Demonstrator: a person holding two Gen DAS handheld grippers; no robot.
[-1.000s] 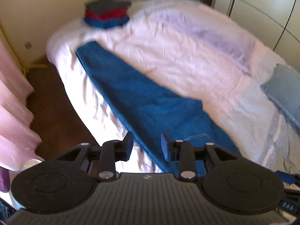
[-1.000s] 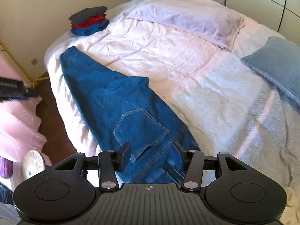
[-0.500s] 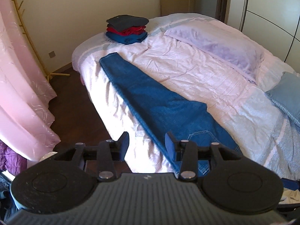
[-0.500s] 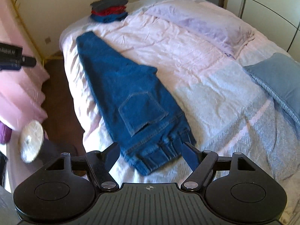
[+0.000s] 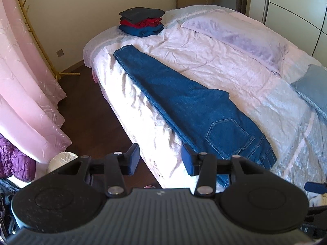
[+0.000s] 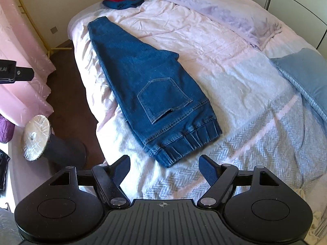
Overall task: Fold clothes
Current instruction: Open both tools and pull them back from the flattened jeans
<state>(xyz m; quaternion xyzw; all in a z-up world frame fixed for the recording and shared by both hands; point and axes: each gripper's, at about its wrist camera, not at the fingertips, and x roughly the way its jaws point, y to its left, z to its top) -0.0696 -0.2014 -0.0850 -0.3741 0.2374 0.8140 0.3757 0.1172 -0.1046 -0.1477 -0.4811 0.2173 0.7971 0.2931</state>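
Observation:
A pair of blue jeans (image 5: 194,106) lies flat on the bed (image 5: 204,57), folded lengthwise along the bed's left edge. The waistband (image 6: 184,140) is nearest me and a back pocket faces up. My left gripper (image 5: 161,159) hovers open over the bed's side, just short of the jeans, with nothing between its fingers. My right gripper (image 6: 164,168) stands wide open just in front of the waistband and does not touch the jeans (image 6: 143,77). A stack of folded clothes (image 5: 142,21), grey on red on blue, sits at the bed's far corner.
A lilac pillow (image 5: 241,36) and a light blue cushion (image 5: 312,85) lie on the bed's right side. Pink curtains (image 5: 24,81) hang at the left above a dark wooden floor (image 5: 85,102). A round white object (image 6: 36,138) stands beside the bed.
Both grippers have spread their fingers wider and drawn back from the jeans. The right one no longer sits over the waistband, which now lies wholly in view on the bed.

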